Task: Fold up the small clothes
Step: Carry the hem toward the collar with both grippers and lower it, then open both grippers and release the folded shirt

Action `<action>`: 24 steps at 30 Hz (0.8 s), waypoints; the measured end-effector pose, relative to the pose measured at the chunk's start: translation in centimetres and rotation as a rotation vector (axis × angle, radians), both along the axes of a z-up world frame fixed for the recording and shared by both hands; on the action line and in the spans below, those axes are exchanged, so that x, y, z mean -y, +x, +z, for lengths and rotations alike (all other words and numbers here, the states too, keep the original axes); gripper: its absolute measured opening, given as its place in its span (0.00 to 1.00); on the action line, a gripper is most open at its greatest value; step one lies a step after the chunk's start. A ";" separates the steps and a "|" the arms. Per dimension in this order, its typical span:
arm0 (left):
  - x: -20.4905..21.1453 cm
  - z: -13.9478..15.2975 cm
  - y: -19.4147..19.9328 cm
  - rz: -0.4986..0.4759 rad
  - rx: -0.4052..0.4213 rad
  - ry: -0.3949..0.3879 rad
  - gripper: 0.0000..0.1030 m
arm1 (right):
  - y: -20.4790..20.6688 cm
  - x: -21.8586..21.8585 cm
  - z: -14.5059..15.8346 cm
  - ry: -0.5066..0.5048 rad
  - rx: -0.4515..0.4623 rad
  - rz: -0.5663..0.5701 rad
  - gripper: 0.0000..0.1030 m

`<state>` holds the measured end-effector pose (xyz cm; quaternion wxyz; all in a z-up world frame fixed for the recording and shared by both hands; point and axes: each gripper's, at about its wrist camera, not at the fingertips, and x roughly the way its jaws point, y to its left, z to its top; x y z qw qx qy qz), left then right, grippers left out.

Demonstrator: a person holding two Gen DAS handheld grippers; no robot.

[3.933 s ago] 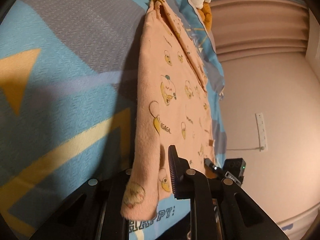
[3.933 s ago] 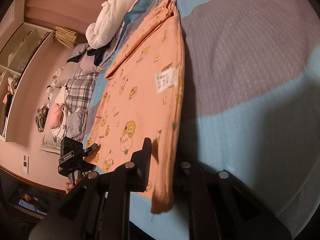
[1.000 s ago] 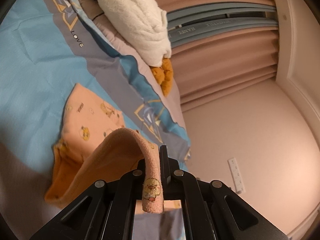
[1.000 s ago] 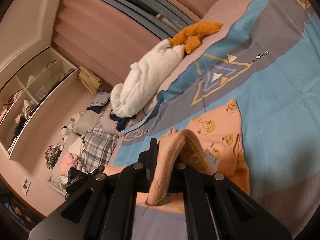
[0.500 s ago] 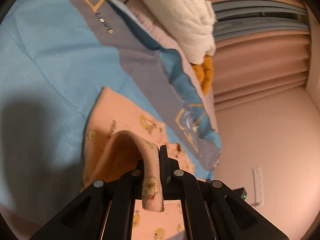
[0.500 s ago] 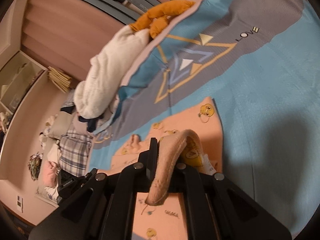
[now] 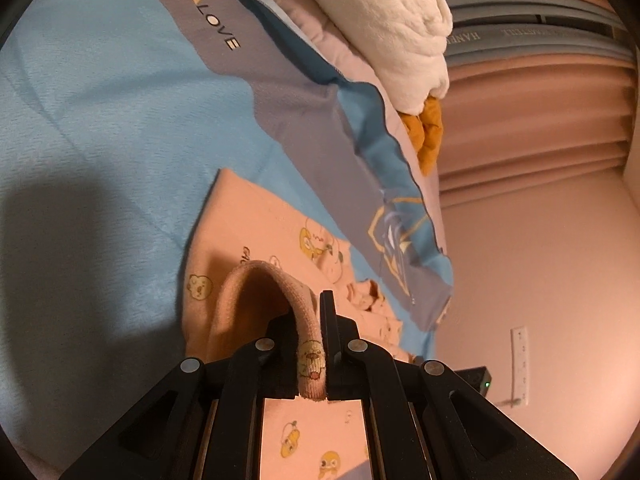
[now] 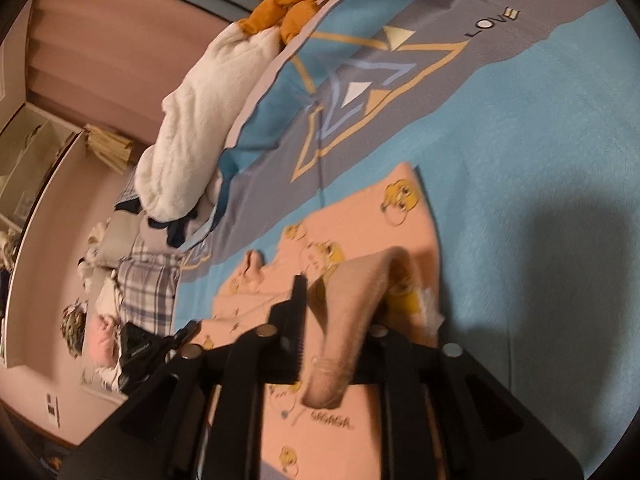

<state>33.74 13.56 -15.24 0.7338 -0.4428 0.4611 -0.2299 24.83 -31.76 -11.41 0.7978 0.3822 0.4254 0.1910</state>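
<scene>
Pinching one edge of the garment (image 7: 256,236) apiece, the left gripper (image 7: 310,364) sits clamped narrow on its strip of cloth, while the right gripper (image 8: 334,344) shows a gap at its left finger and the cloth draped against the other, so I cannot tell whether it grips. Resting on the blue part of the bedspread (image 7: 100,128), well in from its edge, the garment arches limply up to both tools, looking light, soft and floppy, so it is best held at hems or corners
</scene>
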 end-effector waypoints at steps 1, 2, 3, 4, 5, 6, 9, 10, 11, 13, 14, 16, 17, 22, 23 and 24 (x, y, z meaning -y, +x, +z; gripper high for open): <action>0.1 0.0 0.1 -0.004 -0.003 -0.001 0.00 | 0.1 -0.3 0.0 -0.003 -0.011 0.014 0.21; 0.1 0.1 0.3 -0.004 -0.006 -0.002 0.00 | 0.2 -0.6 0.1 -0.014 -0.026 0.027 0.21; 0.2 0.1 0.4 -0.002 -0.014 -0.011 0.00 | 0.4 -0.9 0.0 -0.013 -0.045 0.041 0.21; 0.1 -0.1 0.6 0.002 -0.032 -0.042 0.00 | 0.6 -1.2 0.0 0.011 -0.061 0.050 0.21; 0.0 -0.3 0.8 0.009 -0.049 -0.074 0.00 | 0.9 -1.3 -0.2 0.045 -0.078 0.059 0.21; -0.2 -0.5 1.1 0.023 -0.070 -0.107 0.00 | 1.3 -1.3 -0.2 0.093 -0.092 0.063 0.21; -0.9 -1.2 2.1 0.083 -0.132 -0.176 0.00 | 2.3 -1.0 -0.2 0.186 -0.101 0.026 0.21; -1.0 -1.4 2.5 0.101 -0.150 -0.179 0.00 | 2.8 -0.7 -0.4 0.214 -0.108 0.002 0.22; -1.1 -1.5 2.8 0.109 -0.159 -0.179 0.00 | 3.2 -0.3 -0.6 0.238 -0.114 -0.027 0.24; -1.2 -2.0 3.5 0.126 -0.191 -0.198 0.00 | 4.0 0.3 -1.1 0.263 -0.114 -0.082 0.25; -1.4 -2.3 3.8 0.141 -0.215 -0.214 0.00 | 4.3 0.5 -1.3 0.266 -0.112 -0.102 0.25; -1.7 -2.7 4.3 0.166 -0.232 -0.220 0.00 | 4.6 1.2 -1.7 0.294 -0.103 -0.150 0.26; -2.0 -2.7 4.5 0.183 -0.232 -0.195 0.00 | 4.6 1.5 -1.9 0.311 -0.096 -0.168 0.27; -3.3 -1.9 4.8 0.199 -0.195 -0.157 0.00 | 4.1 2.9 -1.1 0.268 -0.050 -0.202 0.28; -3.2 -1.4 4.7 0.184 -0.167 -0.107 0.00 | 3.7 3.0 -0.6 0.244 -0.031 -0.188 0.28; -3.1 -0.8 4.5 0.169 -0.147 -0.059 0.00 | 3.5 3.0 -0.2 0.220 -0.013 -0.174 0.28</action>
